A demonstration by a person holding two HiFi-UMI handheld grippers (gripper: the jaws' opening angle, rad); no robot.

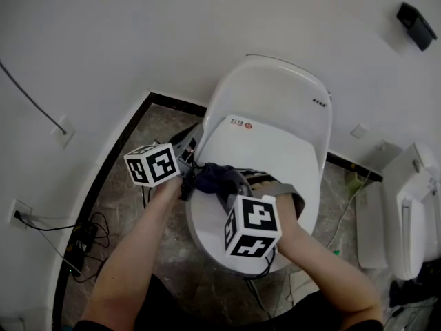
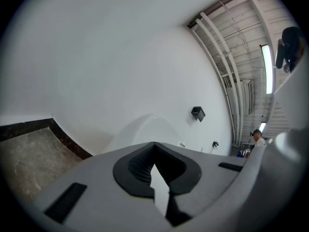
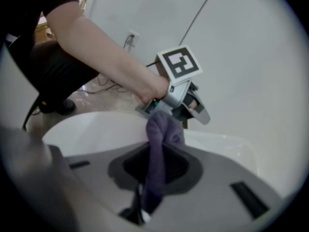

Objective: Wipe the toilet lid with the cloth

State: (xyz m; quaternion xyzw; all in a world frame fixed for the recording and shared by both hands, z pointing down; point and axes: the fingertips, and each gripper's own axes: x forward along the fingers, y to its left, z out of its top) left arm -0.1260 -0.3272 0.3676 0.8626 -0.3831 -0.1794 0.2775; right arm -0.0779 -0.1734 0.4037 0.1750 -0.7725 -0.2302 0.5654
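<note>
Beyond the fingertips of both grippers lies the closed white toilet lid (image 1: 275,143), backed by a plain white wall that carries a small black box (image 1: 415,24). Off to the left gripper's outer side, a wall socket (image 1: 63,131) and loose black cables (image 1: 83,240) sit by the dark skirting; another white toilet (image 1: 413,212) stands well apart on the right gripper's outer side. The right gripper (image 3: 157,153) is clamped on the purple cloth (image 3: 161,149), which runs up between its pads and bunches just past the tips, over the near part of the lid. The left gripper (image 2: 154,166) has its jaws drawn together to a thin wedge-shaped slit with nothing between them. In the right gripper view its tips are just beside the cloth's far bunch; contact cannot be told. In the head view both bare forearms reach forward, converging, with the cloth (image 1: 213,178) between the two grippers.
</note>
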